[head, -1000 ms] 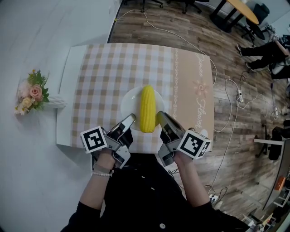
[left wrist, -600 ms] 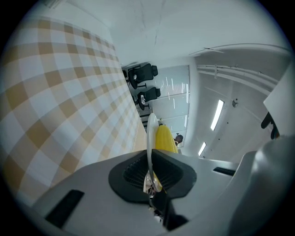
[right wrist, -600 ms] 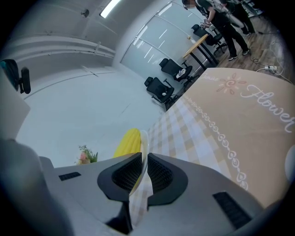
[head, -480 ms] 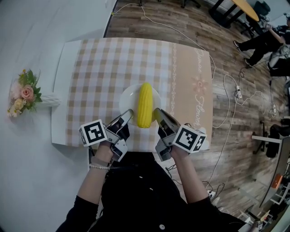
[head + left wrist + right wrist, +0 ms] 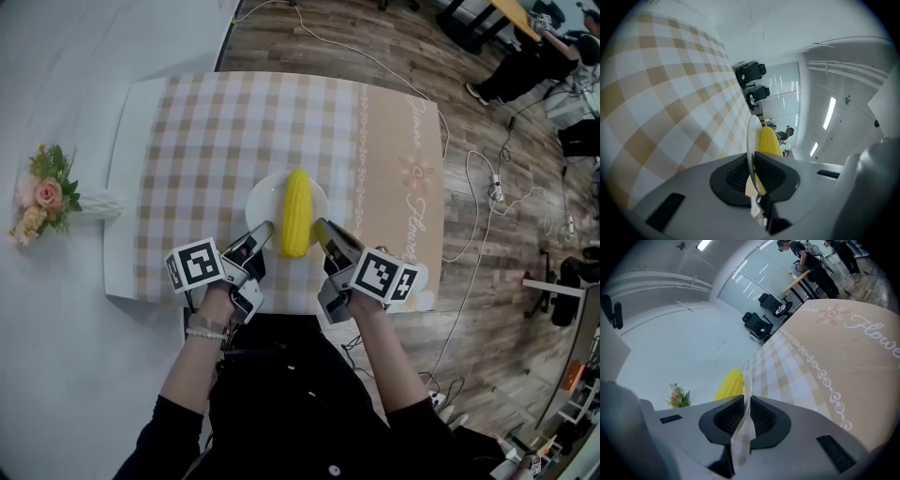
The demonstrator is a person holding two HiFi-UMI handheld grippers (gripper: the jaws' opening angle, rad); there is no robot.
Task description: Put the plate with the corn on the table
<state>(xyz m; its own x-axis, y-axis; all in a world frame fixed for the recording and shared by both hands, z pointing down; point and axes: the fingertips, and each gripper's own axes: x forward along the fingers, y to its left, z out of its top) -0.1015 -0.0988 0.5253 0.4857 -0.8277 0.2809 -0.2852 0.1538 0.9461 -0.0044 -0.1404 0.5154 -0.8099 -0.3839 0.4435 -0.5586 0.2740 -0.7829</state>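
one plate [image 5: 262, 193], one corn [image 5: 295, 225], two tools [image 5: 267, 229] [image 5: 319, 225]

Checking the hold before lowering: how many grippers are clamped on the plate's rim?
2. The left gripper pinches the plate at its near-left rim; the right gripper pinches its near-right rim.

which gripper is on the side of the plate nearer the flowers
The left gripper: it clamps the plate by the rim toward the flowers; the right gripper clamps the opposite rim.

Right of your right gripper [image 5: 321, 228], wood-plank floor [image 5: 375, 56] stretches away; left of your left gripper [image 5: 265, 230] stands a white wall [image 5: 56, 94]; black office chairs [image 5: 761, 319] sit ahead.
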